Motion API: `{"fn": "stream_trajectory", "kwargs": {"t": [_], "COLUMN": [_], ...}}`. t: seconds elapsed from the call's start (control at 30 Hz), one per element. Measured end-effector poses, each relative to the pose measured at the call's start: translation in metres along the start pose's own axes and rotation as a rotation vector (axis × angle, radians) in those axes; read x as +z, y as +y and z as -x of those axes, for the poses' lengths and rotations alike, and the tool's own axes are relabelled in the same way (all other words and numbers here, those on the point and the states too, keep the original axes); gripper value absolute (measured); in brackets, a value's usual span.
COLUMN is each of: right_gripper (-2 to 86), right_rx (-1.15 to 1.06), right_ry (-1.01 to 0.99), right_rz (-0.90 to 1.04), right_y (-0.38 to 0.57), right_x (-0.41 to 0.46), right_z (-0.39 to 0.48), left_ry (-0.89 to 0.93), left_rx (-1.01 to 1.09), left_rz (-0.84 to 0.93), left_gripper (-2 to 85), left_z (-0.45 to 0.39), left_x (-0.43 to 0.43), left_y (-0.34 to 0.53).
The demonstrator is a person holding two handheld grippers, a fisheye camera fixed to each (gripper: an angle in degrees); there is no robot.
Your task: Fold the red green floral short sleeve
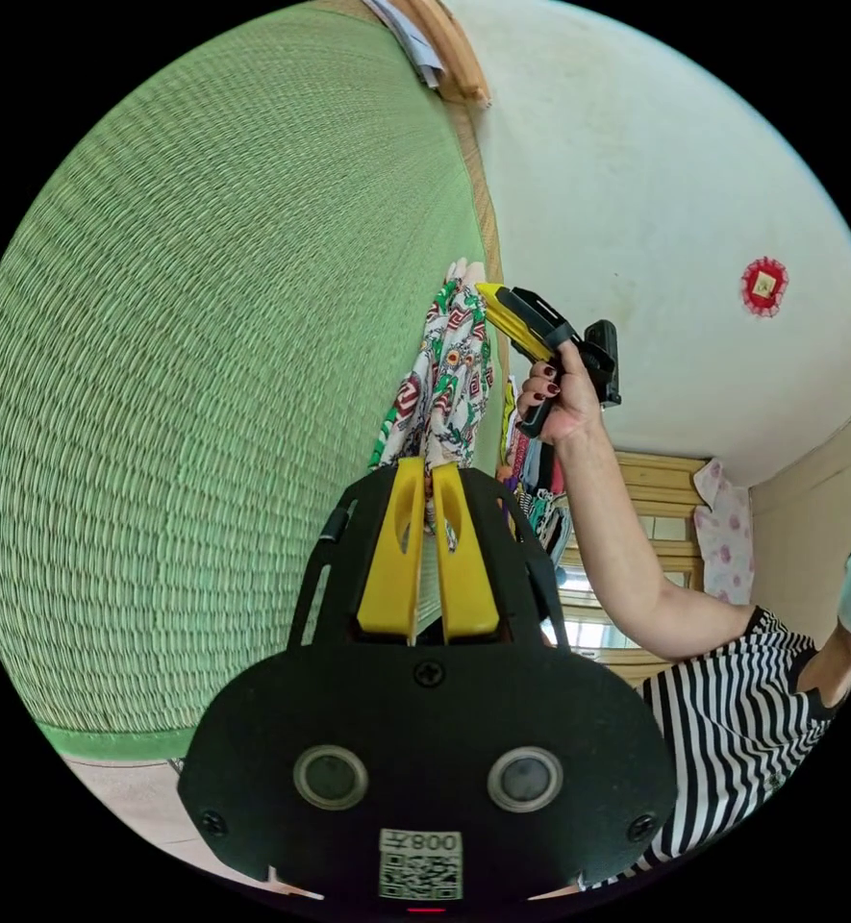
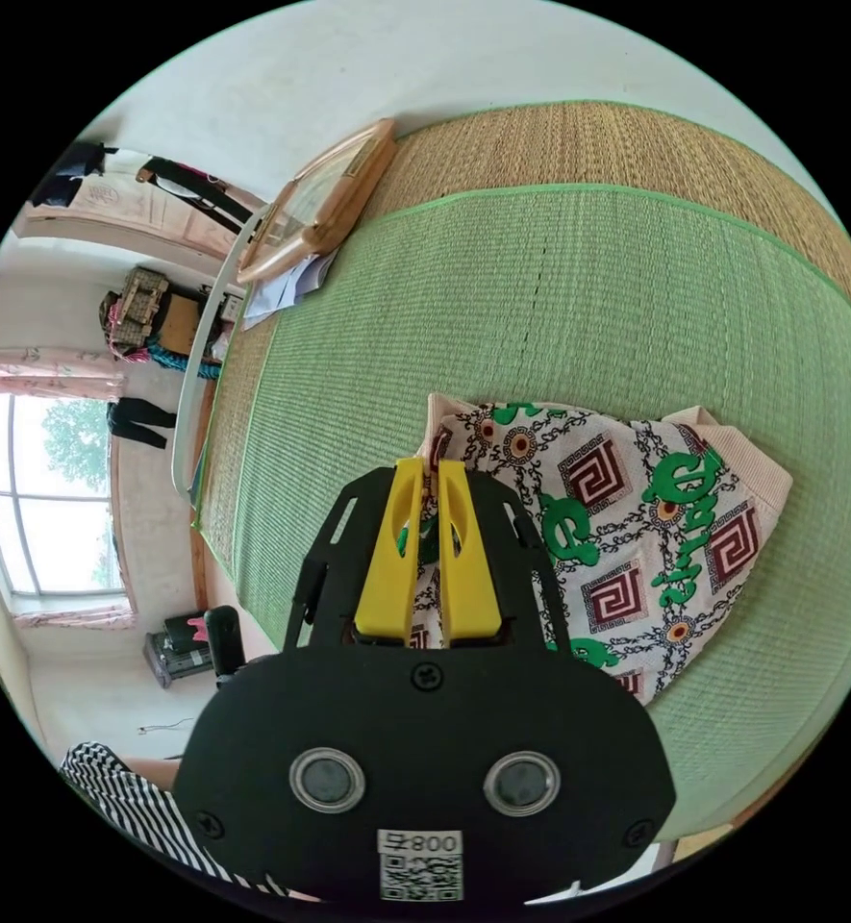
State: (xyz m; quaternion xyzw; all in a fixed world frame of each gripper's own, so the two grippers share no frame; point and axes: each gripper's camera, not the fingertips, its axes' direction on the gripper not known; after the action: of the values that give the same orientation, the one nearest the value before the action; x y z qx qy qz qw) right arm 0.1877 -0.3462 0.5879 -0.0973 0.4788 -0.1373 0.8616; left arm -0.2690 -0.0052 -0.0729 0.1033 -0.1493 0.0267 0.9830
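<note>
Right now your left gripper (image 1: 430, 471) has its yellow jaws pressed close together on an edge of the red green floral short sleeve (image 1: 441, 380); in the left gripper view the cloth bunches up just beyond the jaw tips and runs away from them in a narrow band over the green woven mat (image 1: 213, 385). At the far end of that band, your right gripper (image 1: 488, 290) meets the same garment, held in your hand (image 1: 560, 399), with your arm and a striped black-and-white top (image 1: 733, 711) to the right. A pale wall (image 1: 656, 173) with a small red ornament (image 1: 763, 286) stands behind.

In the right gripper view, the yellow jaws are drawn together with a fold of the shirt caught between them near their tips. From there the garment (image 2: 627, 538) spreads to the right, lying flat on the mat (image 2: 540, 298) with its pale ribbed hem (image 2: 762, 461) at the far right corner. Beyond the green mat a tan woven strip (image 2: 637, 144) runs along the far edge. A wooden-framed object (image 2: 324, 197) lies at the far left corner, and a window (image 2: 45, 490) shows at the left.
</note>
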Motion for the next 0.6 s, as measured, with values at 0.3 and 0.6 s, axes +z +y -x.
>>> {"fn": "stream_trajectory", "kwargs": {"t": [0.3,0.6], "right_gripper": [7.9,8.0], "right_rx": [-0.111,0.021], "right_ry": [0.038,0.016], "right_rz": [-0.018,0.064], "right_y": [0.033,0.189], "right_x": [-0.020,-0.042], "right_z": [0.006,-0.067], "left_ry": [-0.048,-0.217], "left_rx": [-0.004,0.069], "left_rz": [0.005,0.035], "left_gripper": [3.8,7.5], "left_z": [-0.007,-0.028], "left_x": [-0.061,-0.112], "left_y": [0.012,0.038]}}
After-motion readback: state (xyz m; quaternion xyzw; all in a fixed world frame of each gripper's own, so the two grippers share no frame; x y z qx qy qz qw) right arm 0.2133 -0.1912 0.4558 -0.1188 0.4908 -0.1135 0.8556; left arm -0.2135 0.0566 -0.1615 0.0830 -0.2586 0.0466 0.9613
